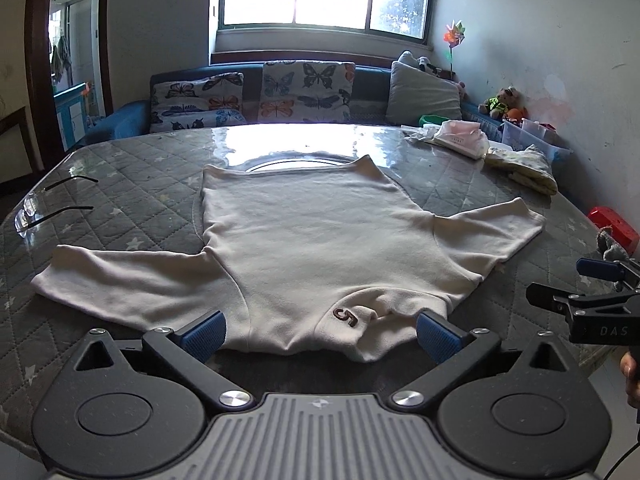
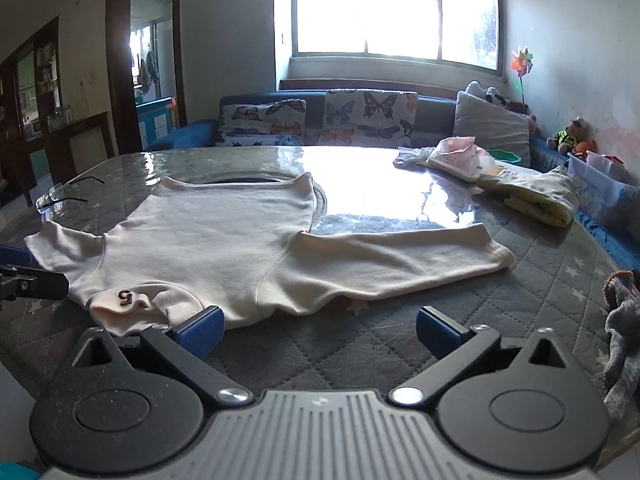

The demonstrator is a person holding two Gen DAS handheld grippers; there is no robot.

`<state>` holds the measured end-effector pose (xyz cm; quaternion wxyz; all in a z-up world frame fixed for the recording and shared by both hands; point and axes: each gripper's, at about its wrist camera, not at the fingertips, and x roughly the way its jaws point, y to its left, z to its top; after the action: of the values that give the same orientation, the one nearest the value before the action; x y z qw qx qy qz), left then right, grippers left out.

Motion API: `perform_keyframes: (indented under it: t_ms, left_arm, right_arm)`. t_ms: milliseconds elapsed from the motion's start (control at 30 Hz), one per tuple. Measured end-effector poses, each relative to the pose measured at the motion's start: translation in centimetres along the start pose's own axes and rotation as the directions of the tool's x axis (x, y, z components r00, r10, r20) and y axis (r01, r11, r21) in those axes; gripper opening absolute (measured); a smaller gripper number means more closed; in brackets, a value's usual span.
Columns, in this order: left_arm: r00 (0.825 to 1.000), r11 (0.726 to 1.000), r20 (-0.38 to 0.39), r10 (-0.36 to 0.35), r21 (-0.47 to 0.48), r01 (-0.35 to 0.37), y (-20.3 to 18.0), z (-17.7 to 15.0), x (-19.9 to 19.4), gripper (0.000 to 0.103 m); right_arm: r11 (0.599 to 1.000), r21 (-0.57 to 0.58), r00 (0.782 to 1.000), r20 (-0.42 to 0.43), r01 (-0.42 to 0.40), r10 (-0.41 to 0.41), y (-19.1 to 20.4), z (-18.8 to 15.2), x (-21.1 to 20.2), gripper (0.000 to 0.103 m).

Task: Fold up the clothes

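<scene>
Shirt (image 1: pixel 312 240) flat on table (image 1: pixel 120 168), sleeves out. L gripper (image 1: pixel 320 330) & R gripper (image 2: pixel 320 326) both released. You: pinch edges evenly, keep fabric taut.

The left gripper (image 1: pixel 321 334) was matte black, with two angled arms ending in ribbed blue pads (image 1: pixel 204 335). Silver screws (image 1: pixel 235 398) marked its pivots, round discs sat on either side of them, and a grey ridged plate (image 1: pixel 320 436) lay between. The right gripper (image 2: pixel 320 328) looked the same. Seen from the left one, its side bore pale letters "DAS" (image 1: pixel 613 331).
</scene>
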<state>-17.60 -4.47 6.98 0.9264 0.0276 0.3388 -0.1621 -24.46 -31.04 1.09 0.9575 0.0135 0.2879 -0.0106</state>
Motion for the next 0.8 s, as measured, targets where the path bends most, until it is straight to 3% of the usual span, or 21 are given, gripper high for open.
perform_keyframes:
  t_ms: [800]
  left_arm:
    - [0.999,1.0,-0.023,0.028,0.008,-0.028,-0.2,0.1,1.0,0.103]
  right_arm:
    - [0.998,-0.001,0.997,-0.024,-0.067,0.067,1.2,-0.1,1.1,0.103]
